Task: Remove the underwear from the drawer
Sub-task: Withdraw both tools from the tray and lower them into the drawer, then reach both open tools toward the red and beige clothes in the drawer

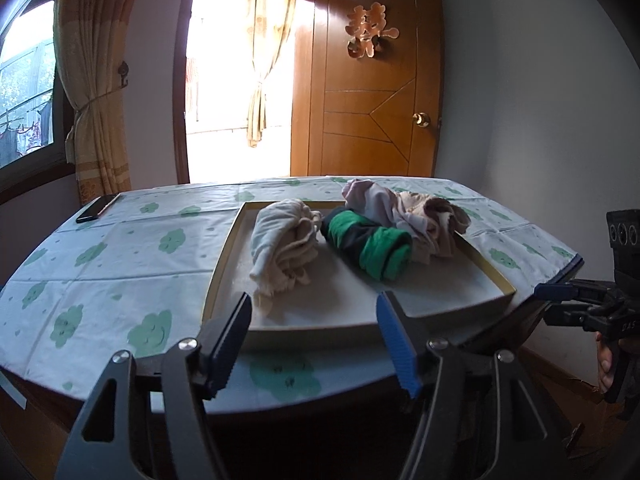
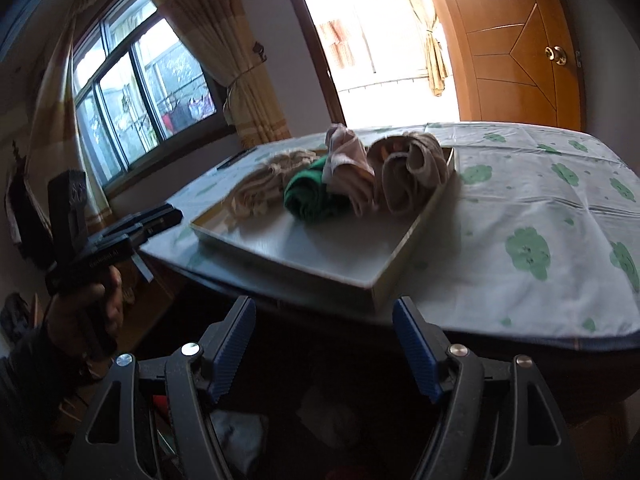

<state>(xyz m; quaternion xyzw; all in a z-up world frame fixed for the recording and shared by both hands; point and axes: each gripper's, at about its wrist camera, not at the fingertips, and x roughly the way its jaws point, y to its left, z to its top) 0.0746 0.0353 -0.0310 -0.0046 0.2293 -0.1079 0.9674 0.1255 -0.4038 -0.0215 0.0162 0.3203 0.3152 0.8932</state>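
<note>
A shallow white drawer tray point(image 1: 496, 286) point(image 2: 404, 256) lies on the table. In it lie a cream underwear bundle point(image 1: 282, 246) point(image 2: 256, 190), a green and black rolled one point(image 1: 370, 242) point(image 2: 310, 196), and a pale pink and beige pile point(image 1: 412, 210) point(image 2: 400, 168). My left gripper point(image 1: 314, 336) is open and empty, just before the tray's near edge. My right gripper point(image 2: 324, 344) is open and empty, below the table's edge near the tray's corner. The right gripper shows at the right edge of the left view point(image 1: 560, 294). The left gripper shows at the left of the right view point(image 2: 160, 216).
The table carries a white cloth with green clovers point(image 1: 100, 280) point(image 2: 540, 208). A black phone point(image 1: 98, 208) lies at its far left corner. A wooden door point(image 1: 376, 112), a bright doorway and curtains stand behind.
</note>
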